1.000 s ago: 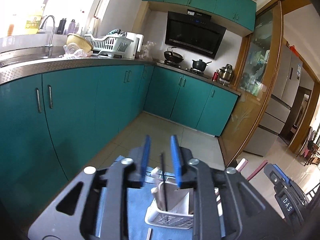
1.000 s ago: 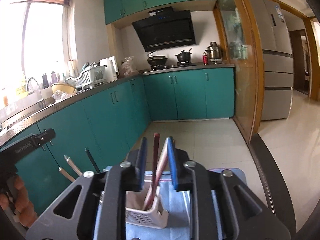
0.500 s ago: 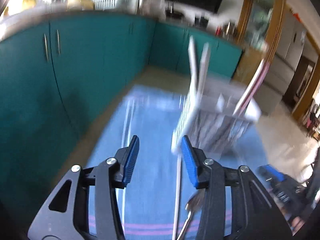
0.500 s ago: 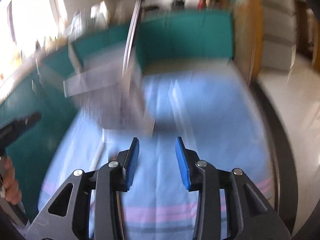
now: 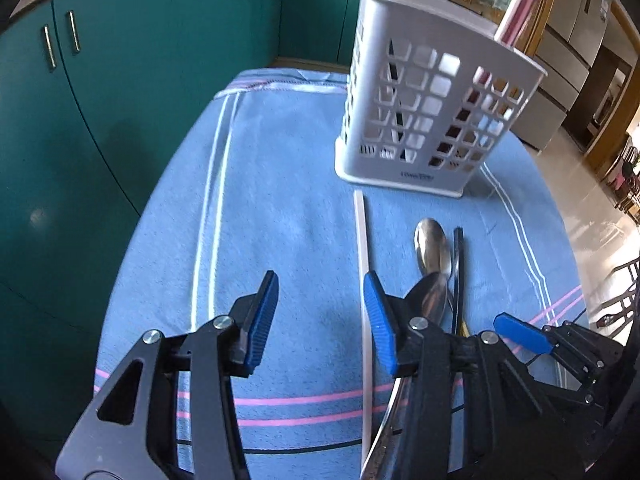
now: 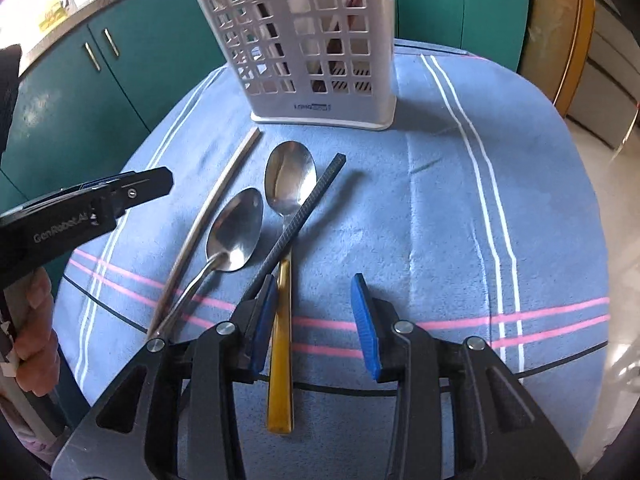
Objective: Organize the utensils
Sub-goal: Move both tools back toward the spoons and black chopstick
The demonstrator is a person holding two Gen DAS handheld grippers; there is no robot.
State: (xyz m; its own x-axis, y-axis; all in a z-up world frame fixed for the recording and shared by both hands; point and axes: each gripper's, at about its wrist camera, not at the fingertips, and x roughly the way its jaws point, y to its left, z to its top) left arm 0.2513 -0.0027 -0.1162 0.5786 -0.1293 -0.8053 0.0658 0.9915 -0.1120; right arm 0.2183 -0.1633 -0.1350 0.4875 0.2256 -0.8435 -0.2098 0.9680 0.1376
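Note:
A white slotted utensil caddy (image 5: pixel 432 108) (image 6: pixel 312 40) stands on the blue cloth with white and pink chopsticks (image 5: pixel 516 16) sticking out of it. In front of it lie a white chopstick (image 5: pixel 362 264) (image 6: pixel 224 184), two steel spoons (image 5: pixel 432 244) (image 6: pixel 236 236), one with a gold handle (image 6: pixel 280 360), and a black chopstick (image 5: pixel 458 272) (image 6: pixel 312 200). My left gripper (image 5: pixel 320 320) hovers open and empty, the white chopstick just inside its right finger. My right gripper (image 6: pixel 314 316) is open and empty, its left finger over the gold handle.
A blue striped cloth (image 6: pixel 460 220) covers the round table top. Teal cabinets (image 5: pixel 120 80) stand close on the left and behind. A person's hand (image 6: pixel 32 320) holds the left gripper's body (image 6: pixel 100 200). Tiled floor (image 5: pixel 592 220) lies to the right.
Both grippers dropped from above the caddy towards the cloth and tilted downward. Their jaws widened; the chopsticks seen between them a second ago are gone from them.

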